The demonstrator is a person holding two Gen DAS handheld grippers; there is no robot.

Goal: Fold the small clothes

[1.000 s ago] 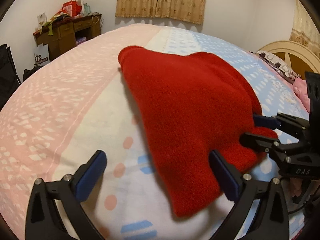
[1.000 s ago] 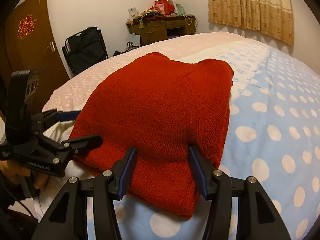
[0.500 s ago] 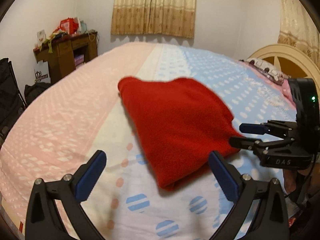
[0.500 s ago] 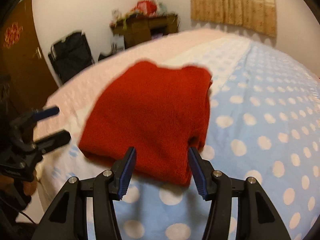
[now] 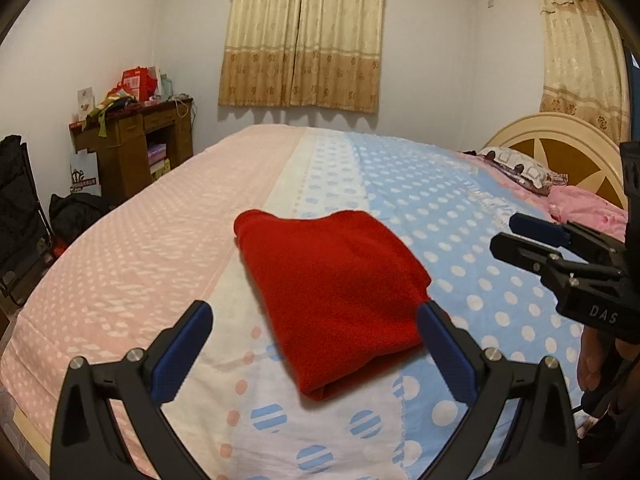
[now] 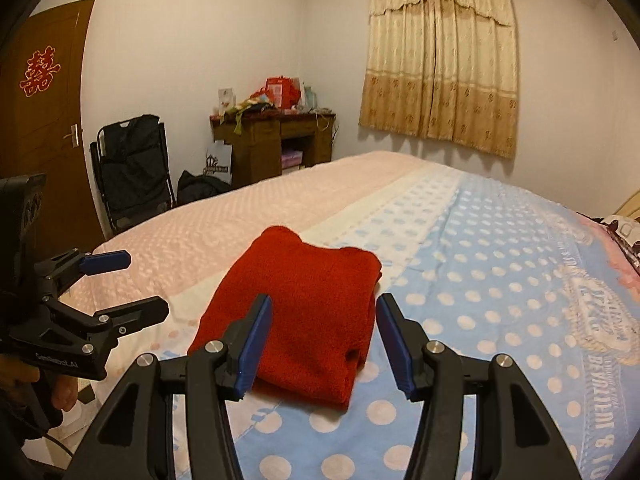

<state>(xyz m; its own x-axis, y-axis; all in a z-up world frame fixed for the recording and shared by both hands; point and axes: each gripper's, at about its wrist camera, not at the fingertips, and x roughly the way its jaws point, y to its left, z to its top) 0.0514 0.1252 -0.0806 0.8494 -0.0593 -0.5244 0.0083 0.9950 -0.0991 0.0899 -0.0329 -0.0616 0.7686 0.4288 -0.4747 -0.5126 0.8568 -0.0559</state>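
A red knit garment (image 5: 336, 280) lies folded into a compact rectangle on the bed; it also shows in the right wrist view (image 6: 304, 316). My left gripper (image 5: 316, 344) is open and empty, held above and short of the garment's near edge. My right gripper (image 6: 324, 340) is open and empty, also held back from the garment. Each gripper shows in the other's view: the right gripper (image 5: 520, 236) at the right, the left gripper (image 6: 124, 288) at the left. Neither touches the cloth.
The bed (image 5: 460, 208) has a pink, white and blue dotted cover. Pillows (image 5: 520, 168) and a headboard (image 5: 560, 140) are at the right. A cluttered wooden desk (image 6: 276, 140), a black folding chair (image 6: 132, 168) and a door (image 6: 44, 112) stand beyond the bed.
Both grippers have pulled back and up from the red garment, which now looks smaller and farther away. The right gripper's jaws have opened wider. The garment stays folded on the bed.
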